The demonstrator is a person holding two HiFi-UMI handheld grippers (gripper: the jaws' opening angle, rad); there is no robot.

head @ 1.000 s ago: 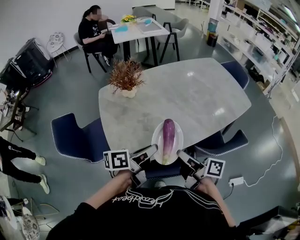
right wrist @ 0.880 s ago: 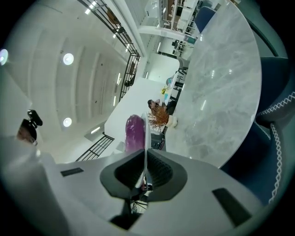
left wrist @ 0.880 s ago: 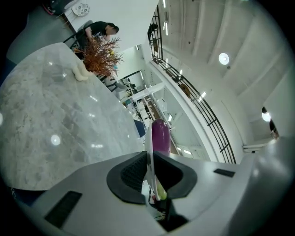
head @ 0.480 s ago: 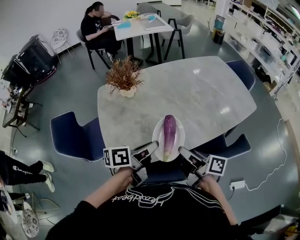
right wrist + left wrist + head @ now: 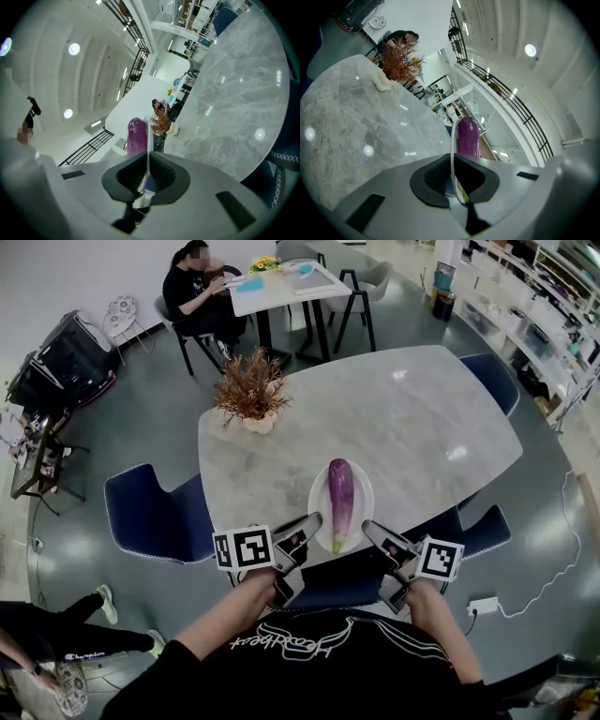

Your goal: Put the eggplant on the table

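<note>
Eggplant [image 5: 341,502] set-down in hand: left gripper [image 5: 313,520], jaws just closing further, and right gripper [image 5: 368,527] both clamped on plate [image 5: 364,502] rim, eggplant lying along plate at near edge of table [image 5: 422,418]; next, lower level, then release both.

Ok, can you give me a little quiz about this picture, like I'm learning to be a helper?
1. True or false: the eggplant lies on a white plate.
2. What do the left tool and the right tool grip? A) the eggplant B) the plate's rim C) a spoon
3. Name the thing standing on the table far from the plate.

Key: 1 true. 2 B; the left tool's jaws have just been closing on that rim. 3 a potted dried plant.
</note>
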